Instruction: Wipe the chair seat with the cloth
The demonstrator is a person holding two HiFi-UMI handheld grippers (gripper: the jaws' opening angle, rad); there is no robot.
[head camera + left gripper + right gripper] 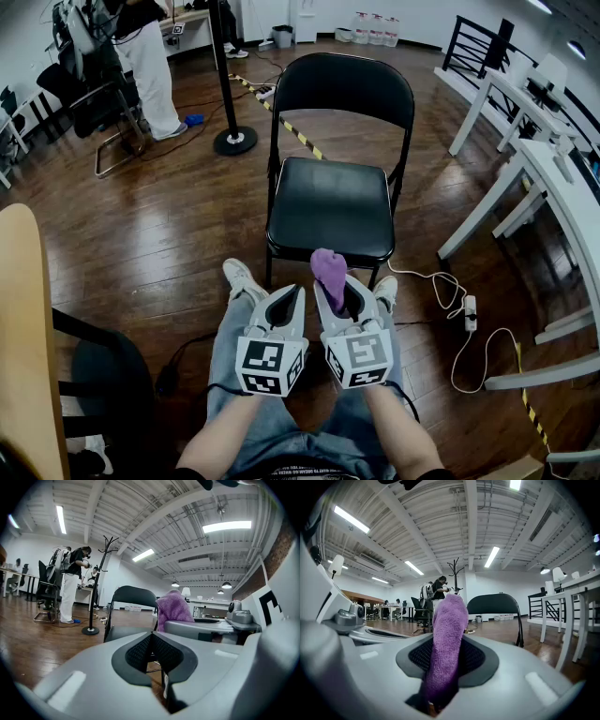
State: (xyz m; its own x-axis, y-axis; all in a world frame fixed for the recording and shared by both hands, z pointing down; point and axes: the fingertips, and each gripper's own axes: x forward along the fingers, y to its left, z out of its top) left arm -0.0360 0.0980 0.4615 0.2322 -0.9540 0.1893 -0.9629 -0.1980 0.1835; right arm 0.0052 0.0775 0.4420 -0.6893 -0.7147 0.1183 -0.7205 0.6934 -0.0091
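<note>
A black folding chair (pixel 330 202) stands on the wood floor ahead of me, its seat bare. My right gripper (pixel 336 298) is shut on a purple cloth (pixel 329 271), which sticks up between its jaws just short of the seat's front edge. In the right gripper view the cloth (pixel 446 644) fills the middle, with the chair (pixel 493 604) behind it. My left gripper (pixel 282 306) sits beside the right one, shut with nothing in it. The left gripper view shows the chair (pixel 129 603) and the cloth (pixel 172 609) to the right.
A coat stand (pixel 231 122) rises left of the chair. White tables (pixel 548 178) line the right side, with a cable and power strip (pixel 469 309) on the floor. A person (pixel 145 56) stands far left. A wooden tabletop (pixel 23 319) is at my left.
</note>
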